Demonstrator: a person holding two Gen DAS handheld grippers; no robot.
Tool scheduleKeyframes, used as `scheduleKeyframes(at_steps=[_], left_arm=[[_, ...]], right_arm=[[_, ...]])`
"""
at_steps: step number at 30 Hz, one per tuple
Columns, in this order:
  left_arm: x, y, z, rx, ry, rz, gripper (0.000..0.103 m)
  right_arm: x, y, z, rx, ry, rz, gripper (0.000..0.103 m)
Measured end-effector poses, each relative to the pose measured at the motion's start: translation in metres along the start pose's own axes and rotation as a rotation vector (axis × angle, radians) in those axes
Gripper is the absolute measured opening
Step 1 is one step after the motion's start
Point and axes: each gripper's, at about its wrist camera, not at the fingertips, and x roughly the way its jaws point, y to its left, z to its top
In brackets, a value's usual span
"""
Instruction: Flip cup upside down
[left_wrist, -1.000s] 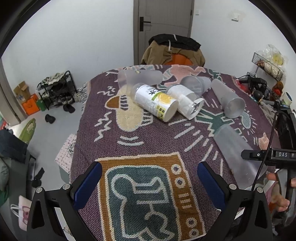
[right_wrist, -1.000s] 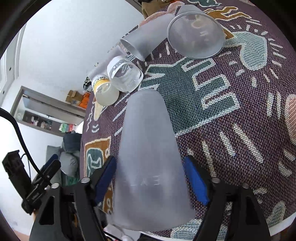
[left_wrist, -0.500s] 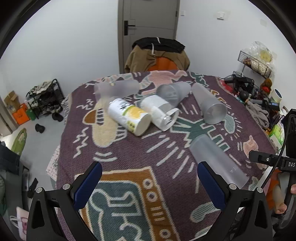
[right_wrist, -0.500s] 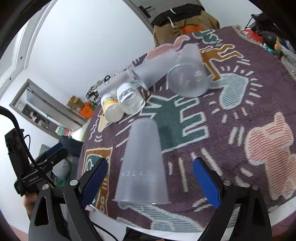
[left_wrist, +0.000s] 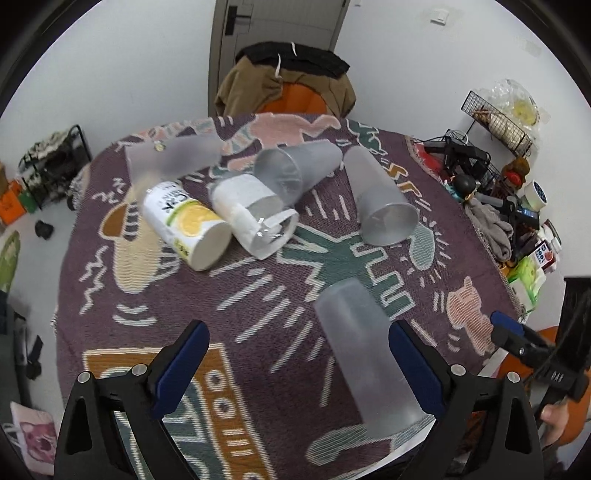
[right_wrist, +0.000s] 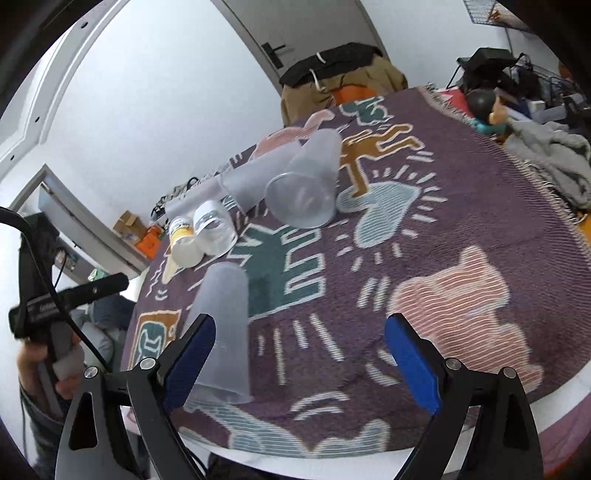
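A frosted plastic cup (left_wrist: 364, 358) stands upside down, rim on the patterned cloth, near the table's front edge; it also shows in the right wrist view (right_wrist: 223, 328). My left gripper (left_wrist: 299, 369) is open and empty, with the cup just inside its right finger. My right gripper (right_wrist: 301, 360) is open and empty, to the right of the cup and apart from it. Several other cups lie on their sides further back: a frosted one (left_wrist: 382, 201), a clear one (left_wrist: 295, 170), a paper-wrapped one (left_wrist: 251, 210) and a lemon-print one (left_wrist: 184, 221).
A purple patterned cloth (left_wrist: 258, 280) covers the round table. A chair with a brown jacket (left_wrist: 284, 85) stands behind it. Clutter and a wire rack (left_wrist: 495, 122) lie to the right, a shoe rack (left_wrist: 51, 166) on the floor to the left.
My right gripper let go of the frosted cup, opened wide and drew back to the right. The cup now stands alone, upside down. My left gripper swung right, closer to it.
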Motion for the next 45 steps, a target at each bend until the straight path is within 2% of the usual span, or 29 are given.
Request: scheduleKeyframes(at_steps=[12,20,23,29,34,35,39,45], left_arm=[[0.058,-0.034,0.013,-0.014,0.189,-0.054,0.095],[0.099,-0.043,0.020,-0.022,0.299,-0.016,0.094],[0.110,-0.044,0.022,-0.038,0.340,-0.007,0.086],[0.127,-0.045,0.027,-0.064,0.392,0.008,0.083],[0.141,-0.045,0.029,-0.077,0.430,0.036,0.071],[0.145,-0.043,0.028,-0.083,0.442,0.042,0.065],[0.146,-0.041,0.030,-0.092,0.431,0.058,0.063],[0.120,-0.049,0.044,-0.049,0.336,0.063,0.062]], right_arm=[[-0.017,-0.032,-0.009,-0.035,-0.086,-0.058,0.094],[-0.014,-0.053,-0.007,0.000,-0.106,-0.065,0.093],[-0.012,-0.059,-0.008,0.019,-0.098,-0.060,0.093],[-0.009,-0.070,-0.007,0.050,-0.092,-0.050,0.094],[-0.007,-0.072,-0.010,0.060,-0.082,-0.039,0.094],[-0.007,-0.072,-0.010,0.059,-0.081,-0.037,0.093],[-0.004,-0.072,-0.009,0.058,-0.077,-0.036,0.094],[0.000,-0.072,-0.011,0.067,-0.065,-0.029,0.094]])
